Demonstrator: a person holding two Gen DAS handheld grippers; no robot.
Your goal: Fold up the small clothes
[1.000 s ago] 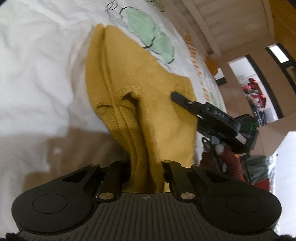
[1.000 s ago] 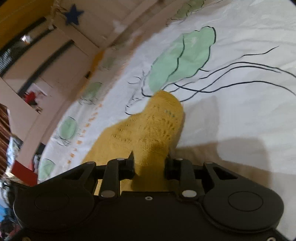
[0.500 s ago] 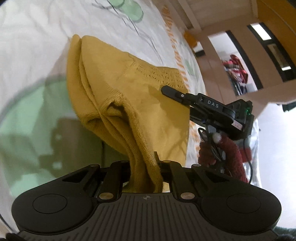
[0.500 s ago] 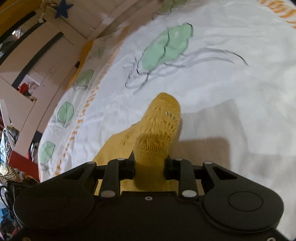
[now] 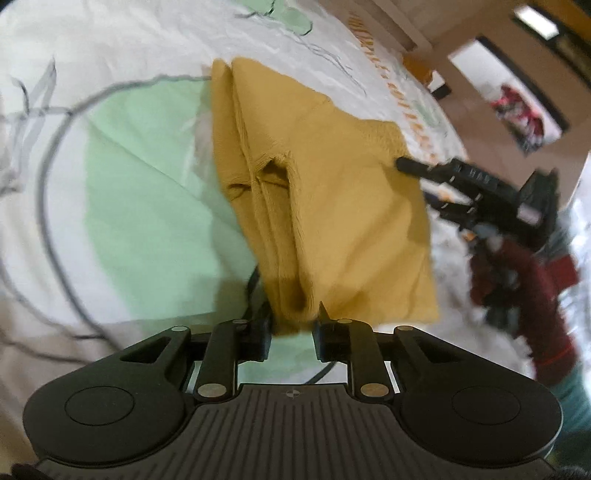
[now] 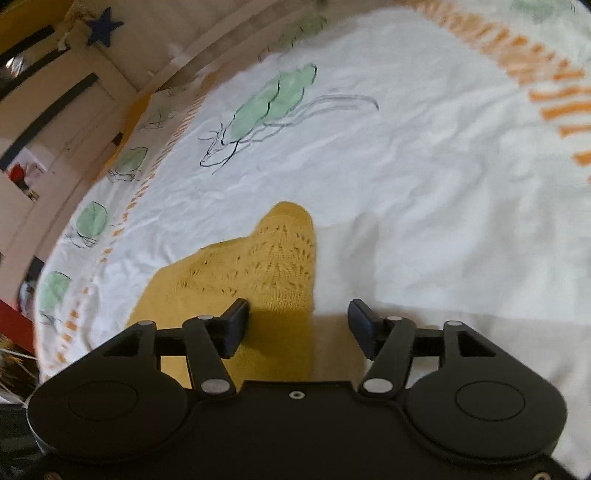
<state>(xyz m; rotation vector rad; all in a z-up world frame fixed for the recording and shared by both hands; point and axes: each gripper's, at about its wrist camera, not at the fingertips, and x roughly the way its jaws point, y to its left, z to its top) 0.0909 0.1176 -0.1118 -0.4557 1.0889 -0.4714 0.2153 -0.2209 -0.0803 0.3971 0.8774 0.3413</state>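
Both grippers tilt down toward a bed, one from each side of a mustard-yellow knitted garment [image 5: 325,199] that lies folded on a white sheet [image 6: 424,206]. The left gripper [image 5: 291,334] sits at the garment's near edge with its jaws opening; the cloth's hem reaches just to the gap between them, and the pads no longer seem to press on it. The right gripper [image 6: 297,325] has its jaws spreading wider, well apart, with the patterned corner of the garment lying loose under the gap and nearer the left finger than the right. From the left side, the right gripper shows as a blurred black shape at the garment's far corner, carried by a hand in a dark red sleeve [image 5: 532,295]; the hand itself is hard to make out. The sheet carries green leaf shapes [image 6: 273,99], thin black lines and an orange dashed border [image 6: 546,81]. A wooden bed frame [image 6: 122,88] with a blue star [image 6: 104,27] stands beyond.
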